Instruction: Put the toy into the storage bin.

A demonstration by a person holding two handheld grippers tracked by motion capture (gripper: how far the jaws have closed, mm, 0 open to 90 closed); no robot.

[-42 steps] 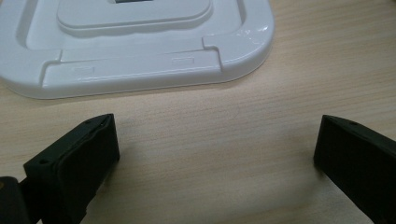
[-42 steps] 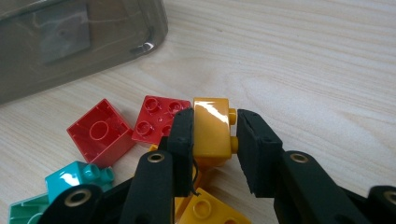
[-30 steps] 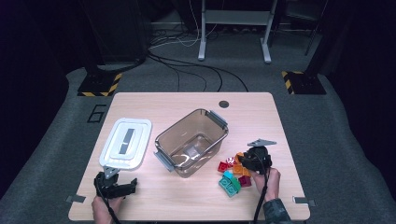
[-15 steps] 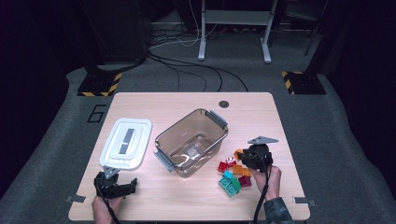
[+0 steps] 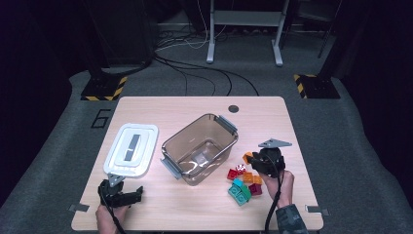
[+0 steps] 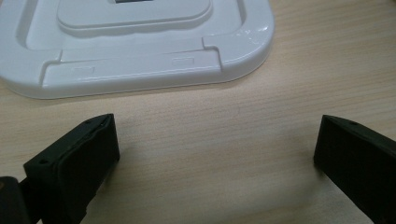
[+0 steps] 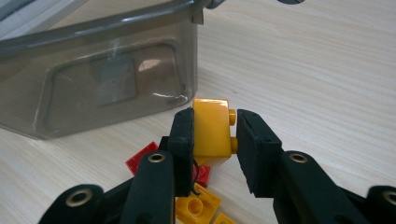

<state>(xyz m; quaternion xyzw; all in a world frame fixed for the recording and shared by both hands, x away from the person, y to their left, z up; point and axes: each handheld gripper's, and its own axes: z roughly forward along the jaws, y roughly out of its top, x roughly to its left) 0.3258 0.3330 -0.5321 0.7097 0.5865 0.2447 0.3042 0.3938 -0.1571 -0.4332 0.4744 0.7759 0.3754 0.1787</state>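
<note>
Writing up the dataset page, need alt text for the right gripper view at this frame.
The right gripper has its two black jaws shut on a yellow brick, held just above a light wooden table. A smoky clear plastic container stands behind it at upper left, and red bricks and another yellow brick lie on the table below the jaws.

containers (image 5: 199, 148): 1 | lids (image 5: 131, 155): 1 | grippers (image 5: 256, 158): 2 | held yellow bricks (image 7: 212, 133): 1

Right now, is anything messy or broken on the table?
Nothing looks broken. The toy bricks lie in a loose jumble beside the clear box, not inside it. Its white lid lies off, flat on the table. The right gripper holds one yellow brick.
</note>
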